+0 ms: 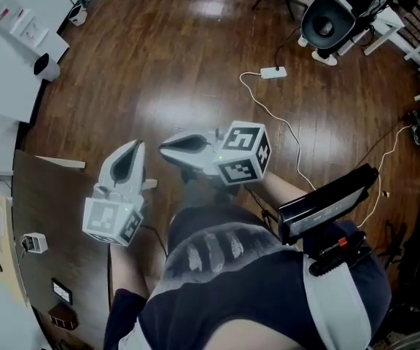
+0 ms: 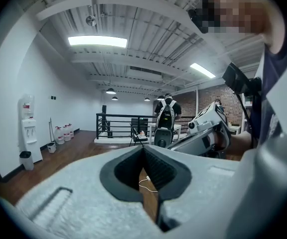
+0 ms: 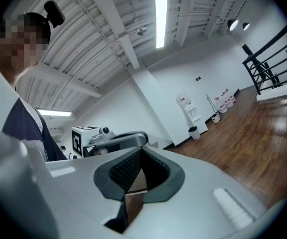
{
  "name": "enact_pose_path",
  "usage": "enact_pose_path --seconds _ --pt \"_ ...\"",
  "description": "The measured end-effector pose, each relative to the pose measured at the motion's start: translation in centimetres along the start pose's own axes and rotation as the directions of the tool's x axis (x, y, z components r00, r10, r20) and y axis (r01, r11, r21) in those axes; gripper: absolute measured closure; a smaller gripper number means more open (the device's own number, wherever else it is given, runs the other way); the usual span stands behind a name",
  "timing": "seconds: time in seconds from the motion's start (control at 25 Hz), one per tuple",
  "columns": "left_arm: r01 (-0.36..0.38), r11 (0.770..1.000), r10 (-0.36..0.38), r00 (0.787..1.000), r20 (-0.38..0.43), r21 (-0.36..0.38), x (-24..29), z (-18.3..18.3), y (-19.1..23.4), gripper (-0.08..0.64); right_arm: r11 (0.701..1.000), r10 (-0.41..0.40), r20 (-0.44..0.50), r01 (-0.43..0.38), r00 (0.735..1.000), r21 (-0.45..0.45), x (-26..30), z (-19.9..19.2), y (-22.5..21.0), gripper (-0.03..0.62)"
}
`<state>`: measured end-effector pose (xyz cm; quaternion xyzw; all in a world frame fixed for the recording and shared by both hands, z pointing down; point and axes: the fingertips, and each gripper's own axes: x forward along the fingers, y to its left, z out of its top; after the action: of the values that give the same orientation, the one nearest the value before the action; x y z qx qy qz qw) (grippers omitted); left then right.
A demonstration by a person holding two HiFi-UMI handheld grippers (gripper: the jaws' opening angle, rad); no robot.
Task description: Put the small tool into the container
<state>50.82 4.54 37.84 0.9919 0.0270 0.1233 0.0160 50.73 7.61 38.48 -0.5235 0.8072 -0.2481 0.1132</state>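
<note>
**Above the wooden floor: both claws closed, nothing gripped**

Above the wooden floor (image 1: 159, 64), in front of the person's torso, the two grippers are held side by side and near each other, apart, neither resting on anything.

1. Left gripper (image 1: 133, 146): the tips point away from the person. Its marker cube (image 1: 111, 221) sits at the rear end, nearest the body. In the left gripper view the jaws of the left gripper (image 2: 143, 148) meet at the tips. Only floor shows through the opening behind them, and no object lies between the pads.
2. Right gripper (image 1: 162, 146): it lies crosswise, with its tips directed toward the left gripper. In the right gripper view the jaws (image 3: 141, 150) are pressed together and hold nothing.
3. Small tool and container: no view shows either, so their place cannot be told.

Surroundings:
- A white cable (image 1: 297, 141) runs across the floor from a white adapter (image 1: 273, 72), well beyond the grippers.
- A brown tabletop (image 1: 49, 203) stands at the left of the head view. A small white device (image 1: 33, 243) lies near its left edge.
- A water dispenser (image 2: 28, 128) stands against the white wall.
- A black railing (image 2: 116, 126) borders the far end of the floor.
</note>
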Motion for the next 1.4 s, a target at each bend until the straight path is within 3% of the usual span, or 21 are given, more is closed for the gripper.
enact_pose_path --seconds 0.24,0.48,0.68,0.84,1.12,1.4 --pt "0.029 0.997 -0.024 0.997 0.068 -0.069 3.9 0.9 5.0 0.56 0.996 -0.051 -0.034 0.049 0.998 -0.073 2.4 3.7 -4.1 0.591" --pt "0.013 0.997 -0.004 0.992 0.129 -0.071 5.9 3.9 13.9 0.56 0.988 -0.09 -0.066 0.081 0.994 -0.131 9.0 8.0 -8.8 0.591" --pt "0.02 0.995 -0.009 0.993 0.114 -0.1 7.6 4.1 19.4 0.56 0.991 -0.078 -0.064 0.07 0.995 -0.114 13.2 10.7 -11.8 0.591" --pt "0.016 0.995 -0.006 0.995 0.097 -0.1 9.5 4.5 21.3 0.56 0.993 -0.054 -0.078 0.045 0.995 -0.113 14.4 12.5 -14.0 0.591" --pt "-0.064 0.992 0.073 0.994 0.081 -0.112 13.3 5.1 24.7 0.56 0.992 0.023 -0.099 -0.035 0.995 -0.125 15.4 15.5 -18.6 0.591" --pt "-0.19 0.972 0.197 0.98 0.04 -0.136 19.0 6.7 27.2 0.56 0.987 0.115 -0.1 -0.125 0.988 -0.101 13.5 19.4 -24.3 0.591"
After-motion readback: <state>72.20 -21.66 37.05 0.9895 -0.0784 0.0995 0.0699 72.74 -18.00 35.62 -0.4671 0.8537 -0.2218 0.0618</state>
